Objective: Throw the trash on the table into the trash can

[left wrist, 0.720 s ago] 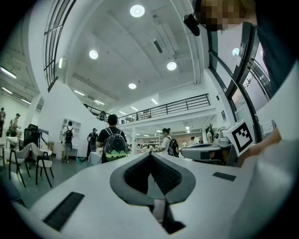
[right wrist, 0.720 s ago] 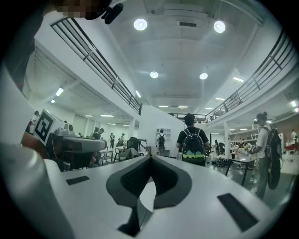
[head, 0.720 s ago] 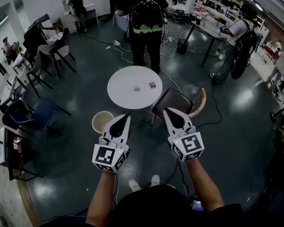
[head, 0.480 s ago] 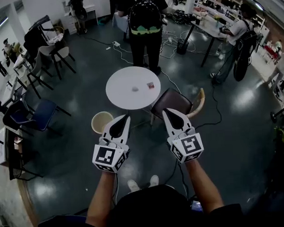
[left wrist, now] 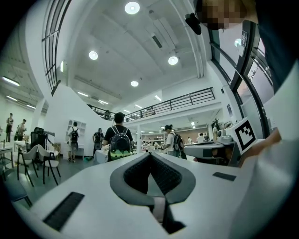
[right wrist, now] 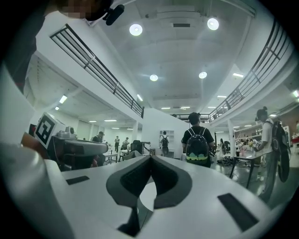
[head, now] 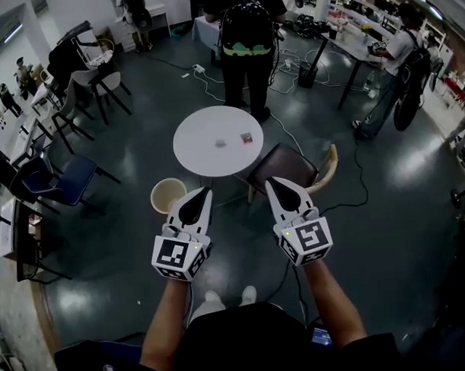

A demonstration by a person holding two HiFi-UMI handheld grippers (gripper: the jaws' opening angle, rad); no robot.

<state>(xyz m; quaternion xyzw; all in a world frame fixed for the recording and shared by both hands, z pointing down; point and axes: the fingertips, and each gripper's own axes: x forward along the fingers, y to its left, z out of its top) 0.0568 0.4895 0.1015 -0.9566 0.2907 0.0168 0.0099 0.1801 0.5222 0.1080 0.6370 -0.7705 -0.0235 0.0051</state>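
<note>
A round white table (head: 208, 151) stands ahead of me in the head view. On it lie two bits of trash: a small crumpled pale scrap (head: 222, 144) and a small reddish wrapper (head: 246, 138). A beige trash can (head: 167, 196) sits on the floor at the table's near left. My left gripper (head: 207, 190) and right gripper (head: 270, 181) are held side by side at chest height, short of the table, both shut with nothing between the jaws. In the left gripper view (left wrist: 149, 155) and the right gripper view (right wrist: 150, 158) the jaw tips meet.
A brown chair (head: 287, 167) stands at the table's near right. A person with a black backpack (head: 245, 28) stands just beyond the table. Cables (head: 206, 79) run over the dark floor. Blue and grey chairs (head: 61, 179) stand at the left, and a desk with another person (head: 399, 57) at the right.
The view has shifted slightly; the table and trash can sit a little nearer the grippers. Both grippers keep their pose and stay shut.
</note>
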